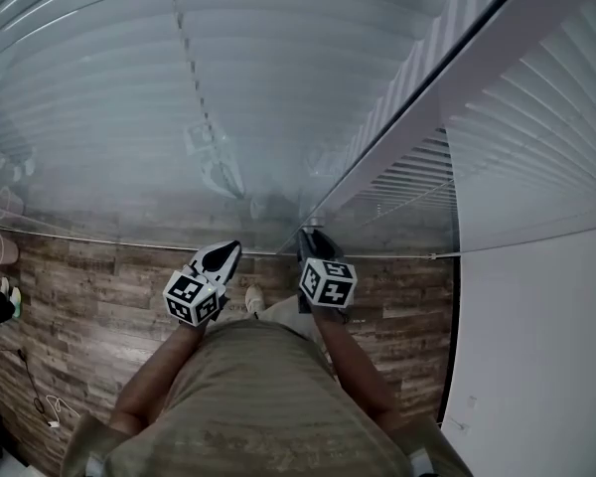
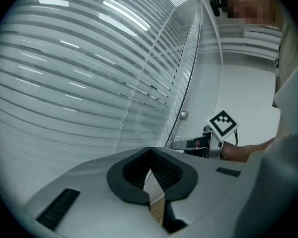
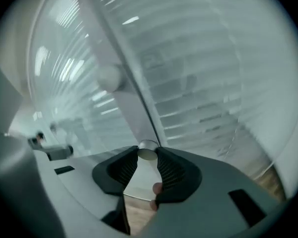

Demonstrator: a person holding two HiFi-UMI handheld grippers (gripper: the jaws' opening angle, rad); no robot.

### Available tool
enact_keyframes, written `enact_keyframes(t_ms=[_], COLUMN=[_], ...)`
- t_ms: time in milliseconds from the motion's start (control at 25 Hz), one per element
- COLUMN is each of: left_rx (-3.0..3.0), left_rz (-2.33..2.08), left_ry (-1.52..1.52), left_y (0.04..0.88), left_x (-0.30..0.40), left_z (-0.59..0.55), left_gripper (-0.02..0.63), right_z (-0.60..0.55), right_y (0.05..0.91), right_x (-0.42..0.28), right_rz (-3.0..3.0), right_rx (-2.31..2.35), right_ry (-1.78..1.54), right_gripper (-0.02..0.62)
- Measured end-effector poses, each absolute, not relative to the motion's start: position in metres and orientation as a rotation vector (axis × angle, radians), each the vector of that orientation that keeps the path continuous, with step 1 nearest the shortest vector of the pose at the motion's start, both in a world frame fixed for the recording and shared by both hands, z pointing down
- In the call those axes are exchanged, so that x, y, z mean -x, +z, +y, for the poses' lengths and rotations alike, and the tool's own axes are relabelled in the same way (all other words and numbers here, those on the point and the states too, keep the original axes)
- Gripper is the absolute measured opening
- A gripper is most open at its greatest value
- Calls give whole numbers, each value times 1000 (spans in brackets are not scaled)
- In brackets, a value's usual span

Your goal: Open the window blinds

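White slatted blinds (image 1: pixel 179 97) hang in front of me with their slats nearly closed, and they fill the left gripper view (image 2: pixel 64 73) and the right gripper view (image 3: pixel 203 73). The blinds' tilt wand (image 3: pixel 131 99) slants down to my right gripper (image 3: pixel 148 152), which is shut on its rounded lower end. The head view shows that gripper (image 1: pixel 313 235) up against the blinds' bottom edge. From the left gripper view the right gripper (image 2: pixel 175 144) reaches in at the wand's (image 2: pixel 188 83) foot. My left gripper (image 1: pixel 226 251) hangs beside it, shut and empty (image 2: pixel 149 155).
A white window frame post (image 1: pixel 427 117) separates these blinds from a second set of blinds (image 1: pixel 536 117) on the right, above a white wall (image 1: pixel 536 346). Wood-plank floor (image 1: pixel 79 306) lies below, with a cable (image 1: pixel 40 405) and small cups (image 1: pixel 0 251) at far left. A small round knob (image 2: pixel 183 115) sits beside the wand.
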State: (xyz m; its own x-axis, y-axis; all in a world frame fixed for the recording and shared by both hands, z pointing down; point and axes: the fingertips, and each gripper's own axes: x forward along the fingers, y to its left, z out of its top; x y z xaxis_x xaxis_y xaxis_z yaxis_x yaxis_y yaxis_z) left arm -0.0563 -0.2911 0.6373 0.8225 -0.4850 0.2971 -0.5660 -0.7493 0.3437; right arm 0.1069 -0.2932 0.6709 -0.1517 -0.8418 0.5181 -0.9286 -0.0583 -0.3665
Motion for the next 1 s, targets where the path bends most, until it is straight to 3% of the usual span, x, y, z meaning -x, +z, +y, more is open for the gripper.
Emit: enact_keyframes(t_ms=[80,160,320,520,600,680,880,1000], left_rx=[-2582,-2582,-2579,-2575,-2577,-2578,-2585,-2596], left_rz=[-786,-787,-784,-777,-770,-766,-746,-727], left_ry=[265,267,274,285,288,292,312,322], left_y=[642,641,644,650,651,653,654,652], left_x=[56,59,65,64,62,61,55,50], left_z=[-290,-289,-297,-298,-299,-300,-300,-300], left_gripper=[15,14,15,14,14,14,14,14], right_z=[-294,-294,-298,-301,-304,-305,-306,-306], right_y=[677,674,676,686,684,685,684,685], right_x=[-104,-101,-98,-102,-101,-100,-96,-96], right_rz=[-1959,-2003,-2191,-2296,-2327,-2287,-1940,-1892], right_rx=[-1920,-1934,-1998,-1979,-1963,-1981,-1940,-1919], right_ry=[759,806,1248,1675,1755,1657,774,674], right_gripper=[127,127,173,172,138,129,127,127])
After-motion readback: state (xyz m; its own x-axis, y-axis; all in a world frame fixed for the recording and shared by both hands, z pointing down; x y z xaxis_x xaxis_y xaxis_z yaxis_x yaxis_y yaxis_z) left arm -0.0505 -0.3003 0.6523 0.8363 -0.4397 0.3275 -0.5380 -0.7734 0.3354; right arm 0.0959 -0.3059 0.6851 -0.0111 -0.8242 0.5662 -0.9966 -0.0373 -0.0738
